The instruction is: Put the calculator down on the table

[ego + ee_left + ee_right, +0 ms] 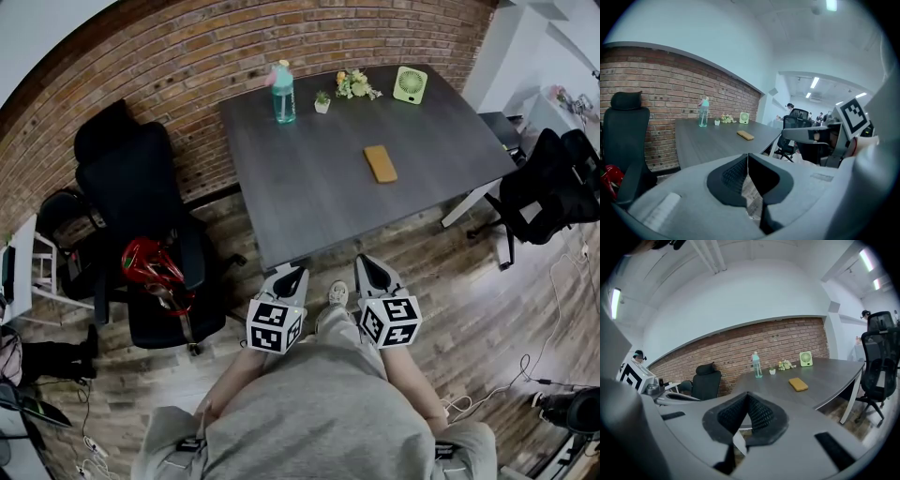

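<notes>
Brick wall is backing a dark grey desk, with wood-plank floor lying around it. Desk top is being occupied by five items: a teal bottle, a small white plant pot, a loose cluster of flowers and a green fan, all ranged along the far edge by the wall, and the calculator, a flat tan slab, lying alone toward the middle-right, well apart from the others and from both grippers. Left gripper and right gripper are being held side by side close against the person's body, just short of the desk's near edge, tips aimed toward it. In the left gripper view the left gripper's jaws are being kept pressed together at the tips, nothing pinched, only floor showing through the gap lower down; the calculator is being seen far ahead on the desk. In the right gripper view the right gripper's jaws are likewise being kept pressed together and empty, with the calculator lying flat beyond them. A black office chair is standing left of the desk, with a red helmet resting at its seat. Another black chair is standing at the desk's right.
</notes>
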Motion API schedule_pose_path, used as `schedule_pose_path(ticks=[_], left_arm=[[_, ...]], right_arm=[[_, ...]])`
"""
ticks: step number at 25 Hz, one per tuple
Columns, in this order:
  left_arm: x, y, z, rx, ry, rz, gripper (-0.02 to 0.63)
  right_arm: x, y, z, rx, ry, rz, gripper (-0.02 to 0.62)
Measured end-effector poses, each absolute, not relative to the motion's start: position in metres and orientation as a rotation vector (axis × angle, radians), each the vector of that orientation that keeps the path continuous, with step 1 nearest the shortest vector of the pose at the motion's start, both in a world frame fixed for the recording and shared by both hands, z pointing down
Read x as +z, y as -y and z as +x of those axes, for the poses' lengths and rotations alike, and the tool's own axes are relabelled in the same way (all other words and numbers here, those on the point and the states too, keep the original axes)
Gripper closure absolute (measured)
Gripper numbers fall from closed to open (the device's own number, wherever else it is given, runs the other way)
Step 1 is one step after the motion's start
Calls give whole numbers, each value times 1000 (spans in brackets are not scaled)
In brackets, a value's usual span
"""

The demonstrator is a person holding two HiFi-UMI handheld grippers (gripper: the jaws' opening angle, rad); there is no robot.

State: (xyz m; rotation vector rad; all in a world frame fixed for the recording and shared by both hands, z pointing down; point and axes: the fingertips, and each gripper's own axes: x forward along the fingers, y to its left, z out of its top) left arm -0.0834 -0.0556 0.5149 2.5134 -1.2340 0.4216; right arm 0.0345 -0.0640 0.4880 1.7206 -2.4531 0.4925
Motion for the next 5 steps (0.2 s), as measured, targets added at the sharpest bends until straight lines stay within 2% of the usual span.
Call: schedule_pose_path(ticks=[5], left_arm=[[515, 58, -81, 417, 1227, 2514, 588]], right_arm=[[489, 67, 38, 501, 2442, 1731, 595]])
